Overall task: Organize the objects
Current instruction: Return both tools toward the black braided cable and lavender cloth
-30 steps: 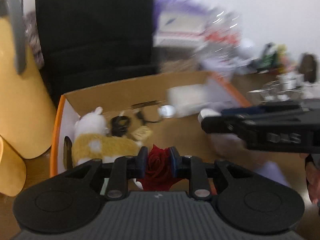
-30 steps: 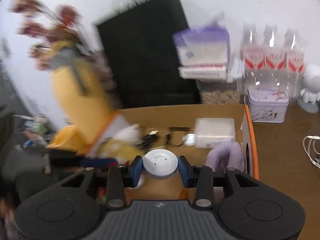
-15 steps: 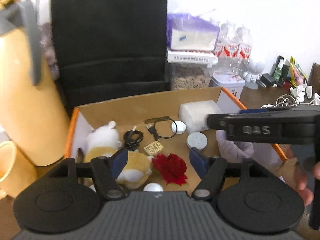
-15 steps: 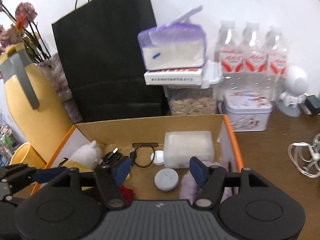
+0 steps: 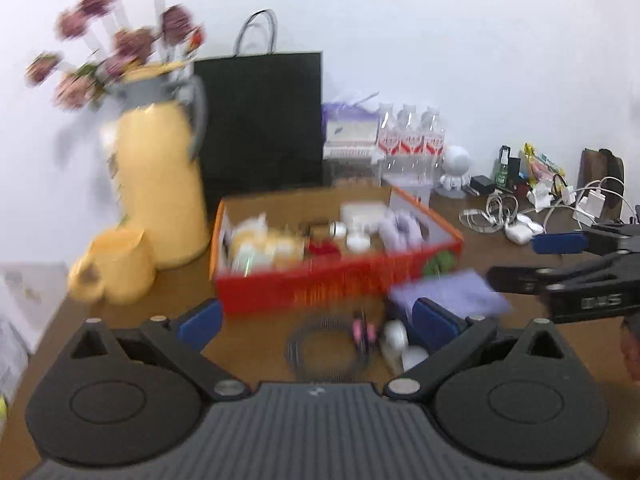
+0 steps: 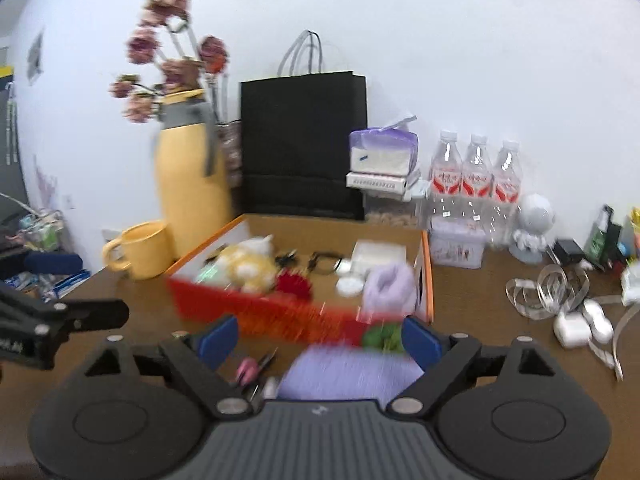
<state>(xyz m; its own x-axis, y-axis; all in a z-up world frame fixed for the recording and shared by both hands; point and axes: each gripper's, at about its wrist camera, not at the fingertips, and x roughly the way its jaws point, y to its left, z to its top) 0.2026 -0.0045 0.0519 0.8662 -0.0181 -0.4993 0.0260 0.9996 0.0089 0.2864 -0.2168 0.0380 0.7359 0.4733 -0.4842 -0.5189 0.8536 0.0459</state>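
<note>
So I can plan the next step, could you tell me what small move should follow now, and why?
Probably lower the right gripper onto the flat lilac pad just below its open fingers. Both grippers are empty, the pad lies on the brown table outside the orange cardboard box, and the left gripper hangs over a black coiled cable.

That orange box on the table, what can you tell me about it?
The box is a shallow open-topped carton, red-orange outside, with plain brown cardboard and white panels inside. It sits flat on the brown table, in front of a black paper bag and beside a yellow jug. Inside lie a yellow-and-white plush toy, a red rose, a lilac fuzzy item, a white block, cables and small white discs. Neither gripper touches it.
</note>
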